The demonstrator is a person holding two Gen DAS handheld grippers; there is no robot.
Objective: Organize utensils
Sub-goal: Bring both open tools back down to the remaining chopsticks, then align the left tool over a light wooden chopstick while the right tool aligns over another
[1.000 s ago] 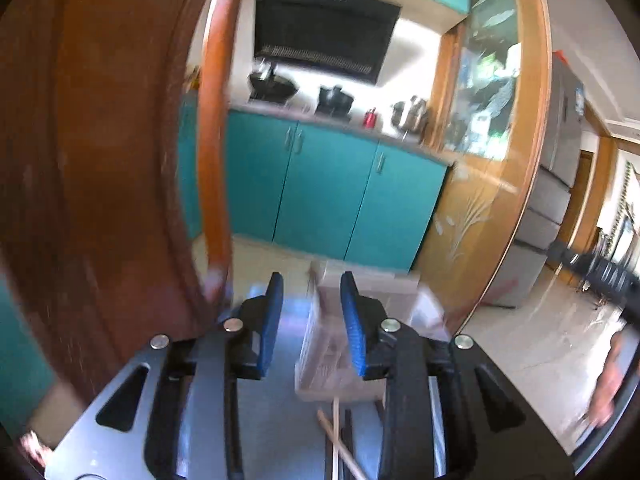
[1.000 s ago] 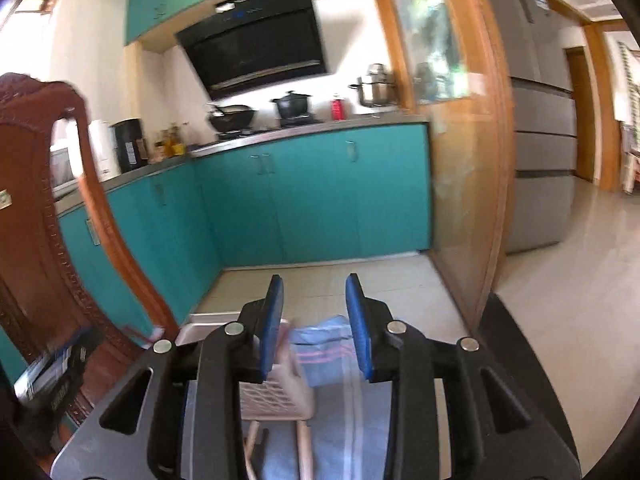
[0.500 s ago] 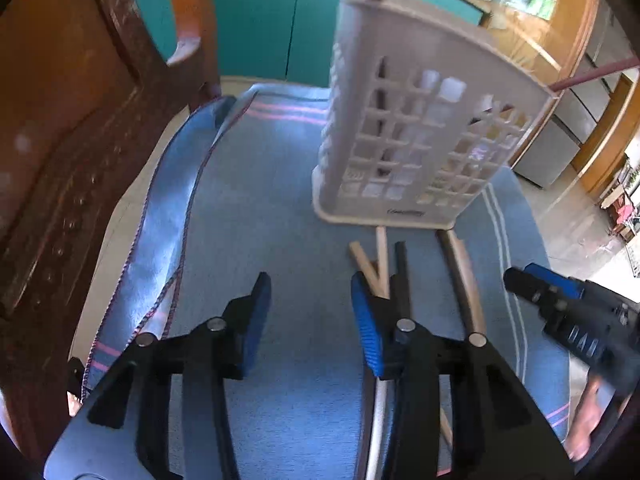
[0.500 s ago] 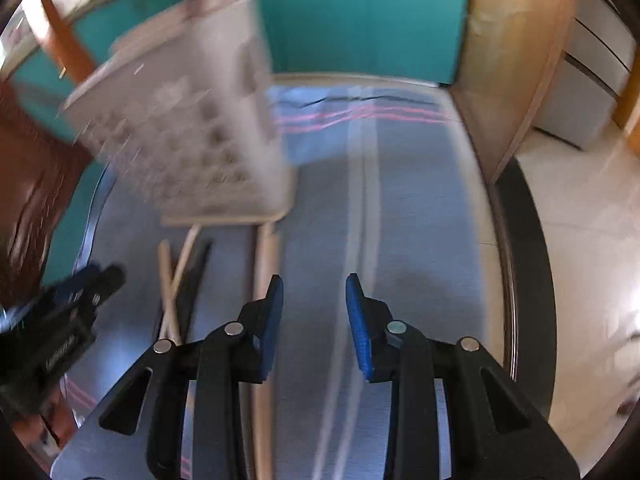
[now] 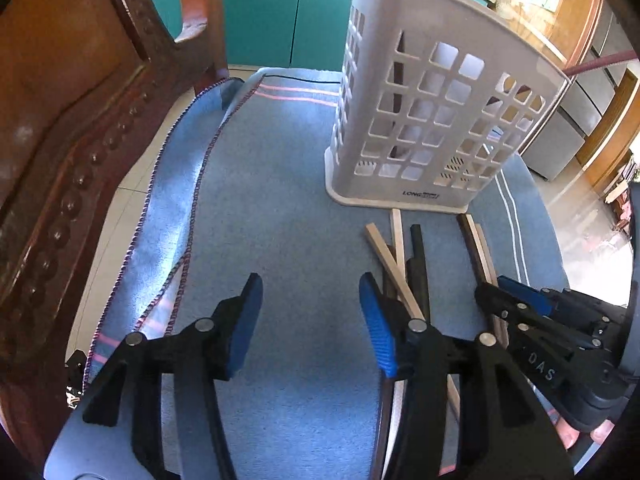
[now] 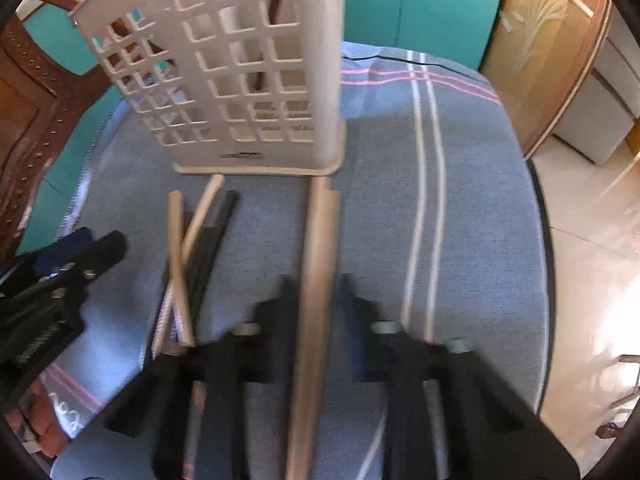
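Two tools are down over the blue cloth [image 5: 280,216] that covers the surface. My left tool [image 5: 310,314] stands half wide, its jaws having just been opening, with only bare cloth between the blue pads. My right tool [image 6: 316,312] is blurred; its jaws have just been closing around a pale wooden chopstick [image 6: 316,264] that runs up between them. Whether the pads already press on it I cannot tell.

That chopstick lies lengthwise, its far end close to the foot of the white lattice holder [image 5: 432,120]. The holder stands upright on the cloth, with at least one dark stick [image 5: 396,80] visible through its holes.

Left of the chopstick at my right tool lies a loose crossed bundle [image 6: 192,256]: pale sticks over dark ones, their ends pointing toward the holder. In the left wrist view this bundle sits just beside my left tool's right finger, partly hidden under it.

A carved wooden chair back [image 5: 72,128] stands at the left edge of the surface. Teal cabinet doors [image 5: 272,12] are behind.
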